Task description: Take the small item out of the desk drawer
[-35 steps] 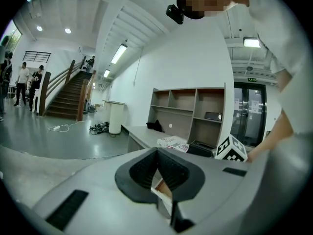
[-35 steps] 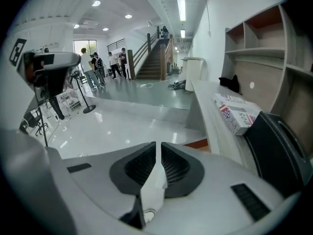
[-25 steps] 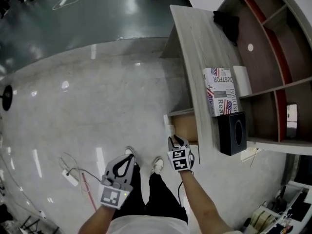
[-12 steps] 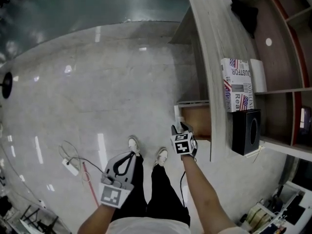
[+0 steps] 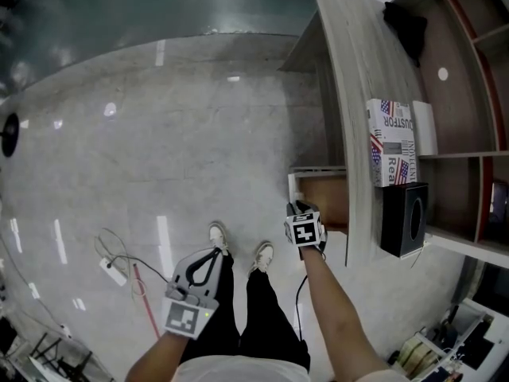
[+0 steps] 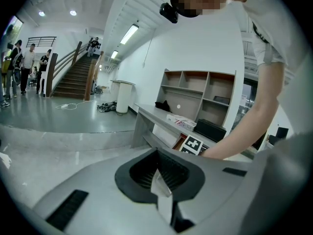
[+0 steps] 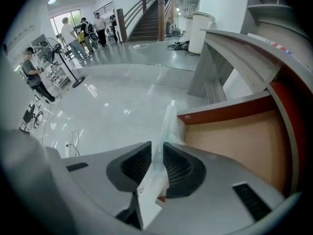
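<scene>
The desk drawer (image 5: pixel 293 183) stands pulled out, its tan wooden inside (image 7: pixel 234 136) bare where it shows. My right gripper (image 5: pixel 299 212) hangs steeply down at the drawer's front corner. A thin translucent white packet (image 7: pixel 168 121) stands up between its jaws (image 7: pixel 157 153), which have just been closing and now press on it. My left gripper (image 5: pixel 211 255) is lower left, over the person's legs and away from the desk. Its jaws (image 6: pixel 159 168) are shut on a small white slip (image 6: pixel 161 192).
On the grey desk top (image 5: pixel 350 94) lie flag-printed boxes (image 5: pixel 390 142), a black box (image 5: pixel 403 217) and a dark cloth (image 5: pixel 409 22). Shelves (image 5: pixel 469 94) stand behind. A power strip with cables (image 5: pixel 111 269) lies on the floor. People and stairs (image 7: pixel 146 23) are far off.
The head view has shifted, so the desk now sits further right and up. The right gripper has edged right along the drawer's front corner. The left gripper has hardly moved.
</scene>
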The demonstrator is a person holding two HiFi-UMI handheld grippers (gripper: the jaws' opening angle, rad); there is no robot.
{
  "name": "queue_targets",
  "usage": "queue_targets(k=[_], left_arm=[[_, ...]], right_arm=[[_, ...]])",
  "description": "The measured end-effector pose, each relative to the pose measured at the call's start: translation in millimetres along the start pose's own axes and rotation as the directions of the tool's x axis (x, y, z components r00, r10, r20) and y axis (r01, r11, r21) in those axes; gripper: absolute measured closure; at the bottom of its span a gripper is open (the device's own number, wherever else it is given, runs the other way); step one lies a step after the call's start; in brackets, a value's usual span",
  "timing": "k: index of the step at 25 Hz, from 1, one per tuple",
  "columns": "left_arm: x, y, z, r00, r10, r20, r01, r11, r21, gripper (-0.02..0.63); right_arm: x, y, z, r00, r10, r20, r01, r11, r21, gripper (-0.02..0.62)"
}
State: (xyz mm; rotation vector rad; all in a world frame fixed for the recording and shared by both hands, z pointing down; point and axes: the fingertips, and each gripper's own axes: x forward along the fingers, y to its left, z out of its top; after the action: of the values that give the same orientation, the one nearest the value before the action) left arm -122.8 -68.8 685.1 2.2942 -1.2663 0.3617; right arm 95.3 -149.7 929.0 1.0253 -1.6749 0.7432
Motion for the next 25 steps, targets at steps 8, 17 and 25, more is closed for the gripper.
queue_targets(k=[8,17,25], left_arm=[[3,-2,5,1.000,-0.010,0.011,0.010,1.000,0.019,0.588],[8,-19,42,0.998,-0.032,0.053,0.028,0.997,0.072,0.588],[2,-43,74,0.995,-0.044,0.091,0.035,0.994,0.100,0.588]], right_arm=[[-18,-14,1,0.999,-0.023,0.036,0.022,0.999,0.039,0.566],[-54,-24,12,0.996,-0.043,0.074,0.040,0.998,0.043,0.568],[-104,-28,23,0.987,-0.024,0.158,0.016,0.998,0.054,0.569]])
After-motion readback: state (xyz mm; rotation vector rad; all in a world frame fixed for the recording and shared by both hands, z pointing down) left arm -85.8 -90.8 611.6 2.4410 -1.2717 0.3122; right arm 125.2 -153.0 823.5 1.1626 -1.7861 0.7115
